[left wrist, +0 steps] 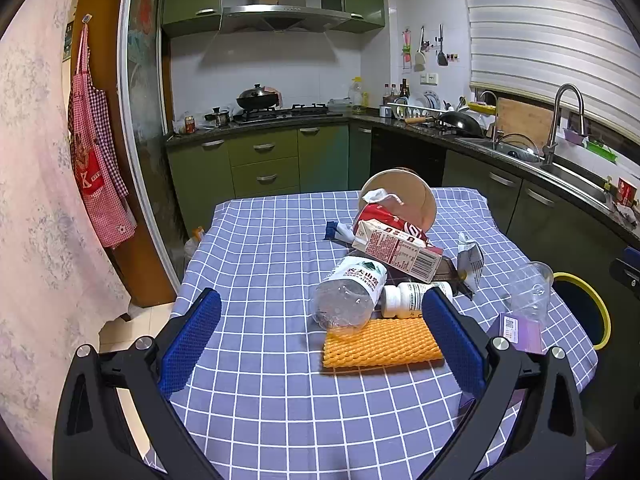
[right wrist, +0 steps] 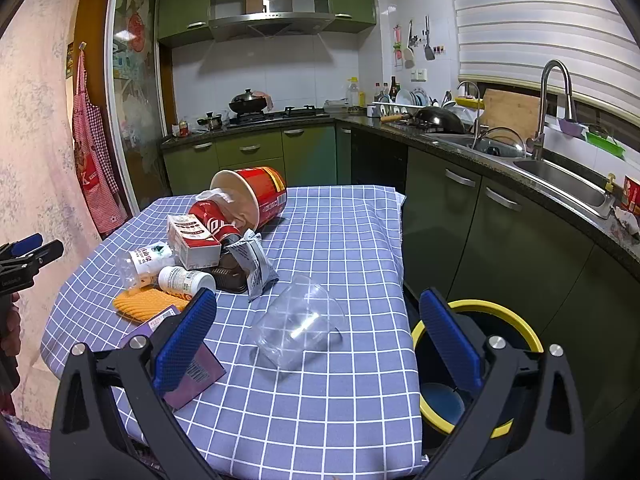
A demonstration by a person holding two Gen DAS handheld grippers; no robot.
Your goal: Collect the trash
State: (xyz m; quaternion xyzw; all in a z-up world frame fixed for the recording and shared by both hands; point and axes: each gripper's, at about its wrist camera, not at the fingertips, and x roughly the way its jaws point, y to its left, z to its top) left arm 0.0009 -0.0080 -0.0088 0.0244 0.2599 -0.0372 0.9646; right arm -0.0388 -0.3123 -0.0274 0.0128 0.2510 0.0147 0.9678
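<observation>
Trash lies piled on the blue checked tablecloth: a crushed clear water bottle, a white pill bottle, an orange foam net, a milk carton, a red can, a tipped red noodle bucket and a grey wrapper. A clear plastic cup lies on its side. My left gripper is open above the table in front of the net. My right gripper is open, with the cup between its fingers. A yellow-rimmed bin stands beside the table.
A purple booklet lies near the table's front edge. Green cabinets and a counter with a sink run along the right. A stove with a wok is at the back. A red apron hangs left.
</observation>
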